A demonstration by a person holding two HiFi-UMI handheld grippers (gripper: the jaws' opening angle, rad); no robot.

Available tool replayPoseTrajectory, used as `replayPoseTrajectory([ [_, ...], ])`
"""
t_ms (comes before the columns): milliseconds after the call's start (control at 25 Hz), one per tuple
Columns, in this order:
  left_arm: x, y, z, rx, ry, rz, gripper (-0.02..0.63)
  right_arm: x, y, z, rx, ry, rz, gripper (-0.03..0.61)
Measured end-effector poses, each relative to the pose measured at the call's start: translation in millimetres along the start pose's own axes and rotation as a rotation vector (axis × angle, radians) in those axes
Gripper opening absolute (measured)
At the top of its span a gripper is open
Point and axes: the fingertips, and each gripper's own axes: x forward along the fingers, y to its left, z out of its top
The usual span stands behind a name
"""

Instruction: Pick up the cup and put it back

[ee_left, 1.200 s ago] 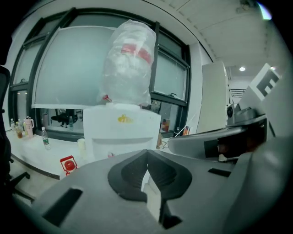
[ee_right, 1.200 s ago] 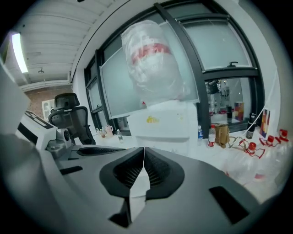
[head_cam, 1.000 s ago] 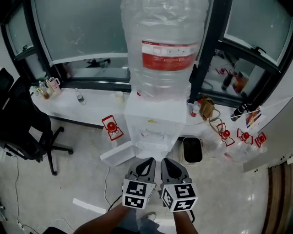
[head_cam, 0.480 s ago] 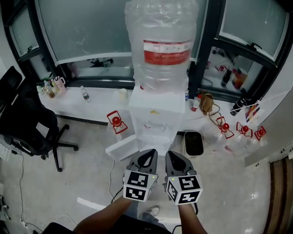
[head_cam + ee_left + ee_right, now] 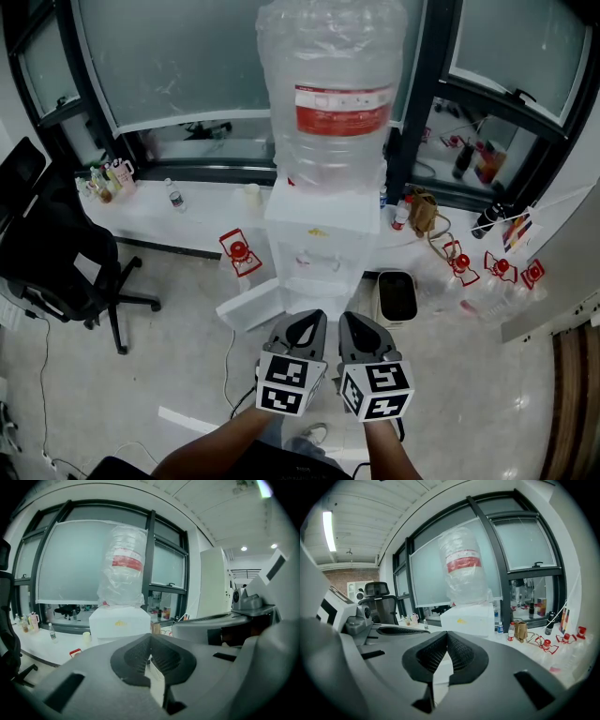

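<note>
Water dispenser (image 5: 323, 246) blocks straight ahead — open floor (image 5: 169, 361) left, chair (image 5: 56, 253) beyond.

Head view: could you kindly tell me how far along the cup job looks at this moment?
Done: nothing visible. In hand: nothing; the left tongs and right tongs are shut and empty, side by side before the water dispenser. Left: everything; what looks like a small pale cup stands untouched on the white ledge beside the dispenser, so reaching, gripping, lifting and returning it remain.

Bottle (image 5: 337, 56) — clear, red label band. Dispenser (image 5: 323, 220) — white. Chair (image 5: 52, 253), window frames (image 5: 427, 84): black. Left gripper (image 5: 309, 317), right gripper (image 5: 349, 318): grey, black-and-white square markers. Floor (image 5: 178, 366): pale grey.
</note>
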Motion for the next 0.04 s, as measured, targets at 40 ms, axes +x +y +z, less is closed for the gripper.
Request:
replayPoseTrajectory([
  [40, 0.5, 0.1, 0.0, 0.0, 0.0, -0.001, 0.011, 0.7, 0.1, 0.1, 0.001, -0.001, 0.0, 0.02],
])
